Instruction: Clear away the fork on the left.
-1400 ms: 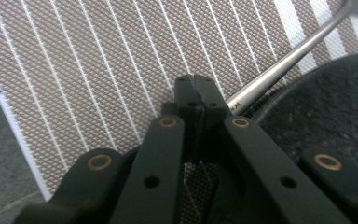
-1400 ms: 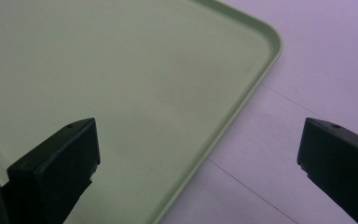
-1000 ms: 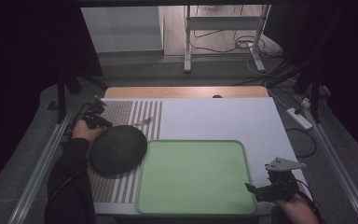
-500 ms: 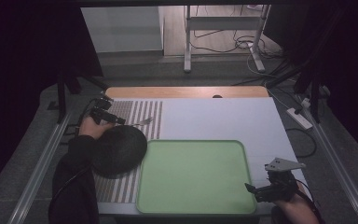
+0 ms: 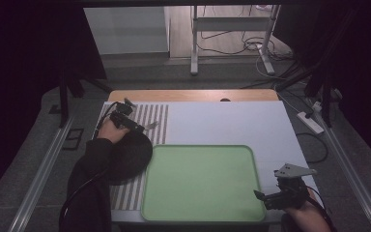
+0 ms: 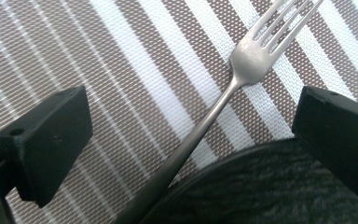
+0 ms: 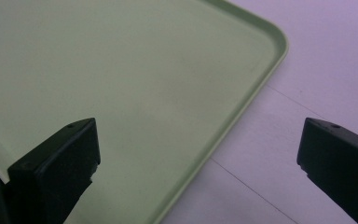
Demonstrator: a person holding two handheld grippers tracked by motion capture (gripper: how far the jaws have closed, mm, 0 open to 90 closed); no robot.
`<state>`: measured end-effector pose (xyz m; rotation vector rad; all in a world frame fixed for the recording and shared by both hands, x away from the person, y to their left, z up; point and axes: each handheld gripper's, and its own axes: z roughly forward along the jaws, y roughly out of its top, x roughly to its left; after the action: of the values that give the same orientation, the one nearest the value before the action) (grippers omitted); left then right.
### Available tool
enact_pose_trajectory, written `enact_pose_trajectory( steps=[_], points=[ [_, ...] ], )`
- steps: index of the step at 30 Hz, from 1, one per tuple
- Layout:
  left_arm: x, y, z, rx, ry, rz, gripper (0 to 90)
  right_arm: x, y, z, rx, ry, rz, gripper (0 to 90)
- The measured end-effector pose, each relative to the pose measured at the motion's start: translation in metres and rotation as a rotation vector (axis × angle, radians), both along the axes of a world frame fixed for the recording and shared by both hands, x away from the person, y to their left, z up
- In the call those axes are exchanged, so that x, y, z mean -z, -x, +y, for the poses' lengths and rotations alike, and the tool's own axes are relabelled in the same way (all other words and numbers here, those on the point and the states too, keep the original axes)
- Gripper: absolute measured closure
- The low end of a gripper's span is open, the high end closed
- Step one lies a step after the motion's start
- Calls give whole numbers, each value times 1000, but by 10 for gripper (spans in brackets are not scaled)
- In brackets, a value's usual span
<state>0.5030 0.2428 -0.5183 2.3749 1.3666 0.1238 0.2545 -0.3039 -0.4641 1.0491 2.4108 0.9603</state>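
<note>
Left gripper view: left tool (image 6: 191, 140) gaped wide astride fork (image 6: 223, 93) on striped placemat (image 6: 121, 70); right tool (image 7: 196, 163) wide open, empty, over green tray (image 7: 121, 84) edge.

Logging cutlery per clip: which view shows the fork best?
The left gripper view: the fork lies between the open fingers, tines and handle sharp on the striped placemat. In the high view it is a small glint by the left gripper.

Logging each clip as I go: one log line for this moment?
left gripper: open over fork | right gripper: open, at tray corner | plate: on striped mat
</note>
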Motion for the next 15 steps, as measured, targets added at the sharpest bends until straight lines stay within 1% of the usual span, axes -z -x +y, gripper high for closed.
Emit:
enact_pose_trajectory(
  steps=[3, 6, 7, 12, 13, 15],
  points=[
    [4, -2, -7, 6, -28, 6, 0, 0, 0, 0, -1, 0, 0, 0],
    [8, -5, -12, -8, -58, 20, 0, 0, 0, 0, -2, 0, -1, 0],
    [8, -6, -12, -7, -71, 14, 0, 0, 0, 0, -2, 0, -1, 0],
    [8, -7, -14, -8, -91, 22, 4, 0, 0, 0, -5, 0, 0, 0],
    [7, -7, -13, -4, -93, 23, 22, 0, 0, 0, -5, 1, -1, 0],
    [4, -7, -9, -8, -88, 17, 93, 0, 0, 0, -6, 4, -1, 0]
  ],
)
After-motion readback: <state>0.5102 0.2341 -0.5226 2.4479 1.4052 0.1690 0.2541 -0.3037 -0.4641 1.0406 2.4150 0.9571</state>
